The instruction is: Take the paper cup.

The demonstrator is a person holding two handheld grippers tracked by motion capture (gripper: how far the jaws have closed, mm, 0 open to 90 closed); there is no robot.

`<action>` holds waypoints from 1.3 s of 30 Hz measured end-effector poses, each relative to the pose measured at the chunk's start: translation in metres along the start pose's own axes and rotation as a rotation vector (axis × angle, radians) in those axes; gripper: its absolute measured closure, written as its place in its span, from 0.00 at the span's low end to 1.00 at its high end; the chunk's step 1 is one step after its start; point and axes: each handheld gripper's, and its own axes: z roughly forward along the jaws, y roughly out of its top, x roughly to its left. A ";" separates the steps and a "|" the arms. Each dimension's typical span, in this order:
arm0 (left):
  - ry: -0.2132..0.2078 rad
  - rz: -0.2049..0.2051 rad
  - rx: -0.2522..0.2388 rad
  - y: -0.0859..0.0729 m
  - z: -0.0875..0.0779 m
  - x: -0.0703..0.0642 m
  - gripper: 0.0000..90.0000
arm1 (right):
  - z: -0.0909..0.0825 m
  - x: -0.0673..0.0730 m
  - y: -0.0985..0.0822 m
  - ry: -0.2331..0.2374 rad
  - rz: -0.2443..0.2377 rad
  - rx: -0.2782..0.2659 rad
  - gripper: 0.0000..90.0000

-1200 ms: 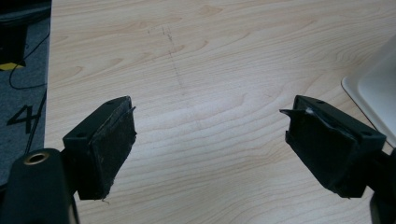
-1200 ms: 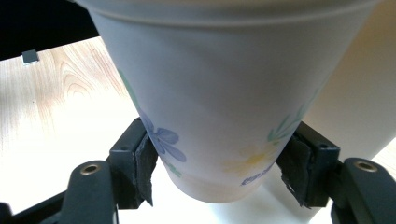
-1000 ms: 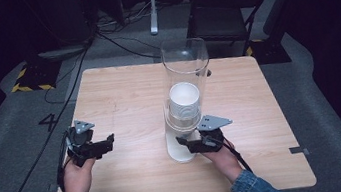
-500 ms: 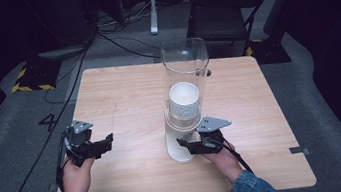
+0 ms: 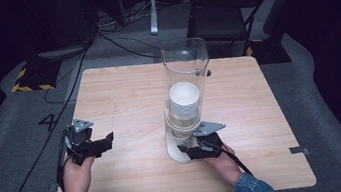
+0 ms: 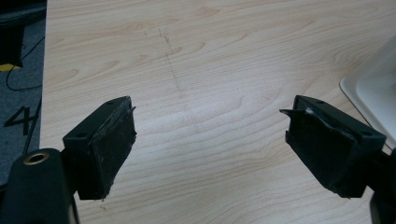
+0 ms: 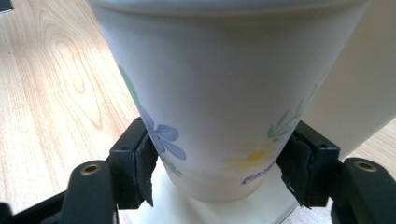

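Paper cup [image 7: 219,93] (flowered), clamped between right gripper [image 7: 219,172] jaws

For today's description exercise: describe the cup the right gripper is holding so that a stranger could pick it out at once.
Start at the tall clear tube standing mid-table on a white base. Under the tube's open bottom hangs a stack of paper cups; the right gripper is shut on the lowest cup. Its white wall shows a printed blue flower and a yellow daisy.
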 end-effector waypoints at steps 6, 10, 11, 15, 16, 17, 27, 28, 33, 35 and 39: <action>-0.003 -0.001 0.003 0.001 0.002 -0.001 0.18 | 0.001 -0.001 -0.006 -0.003 0.012 0.019 0.38; -0.006 0.001 0.003 0.002 0.003 -0.001 0.18 | 0.003 0.000 -0.009 0.001 0.020 0.032 0.38; -0.007 0.000 0.001 0.002 0.003 -0.001 0.18 | 0.003 0.000 -0.009 -0.001 0.021 0.035 0.38; -0.009 0.002 0.001 0.004 0.004 -0.002 0.18 | 0.004 -0.001 -0.012 0.001 0.026 0.041 0.38; -0.009 0.004 0.002 0.004 0.005 -0.002 0.18 | 0.003 -0.001 -0.012 -0.001 0.024 0.043 0.38; -0.012 0.004 0.004 0.004 0.005 -0.002 0.18 | 0.003 -0.001 -0.012 -0.002 0.025 0.044 0.38; -0.016 0.005 0.010 0.008 0.011 -0.003 0.18 | -0.007 -0.006 -0.016 -0.048 0.019 0.064 0.38; -0.016 0.004 0.009 0.008 0.012 -0.003 0.18 | -0.009 -0.007 -0.017 -0.053 0.023 0.069 0.38; -0.025 0.010 0.008 0.012 0.015 -0.006 0.18 | -0.015 -0.010 -0.021 -0.082 0.019 0.080 0.38; -0.027 0.008 0.009 0.013 0.016 -0.006 0.18 | -0.017 -0.011 -0.022 -0.089 0.022 0.079 0.38; -0.025 0.004 0.013 0.015 0.018 -0.005 0.18 | -0.022 -0.014 -0.024 -0.103 0.030 0.084 0.38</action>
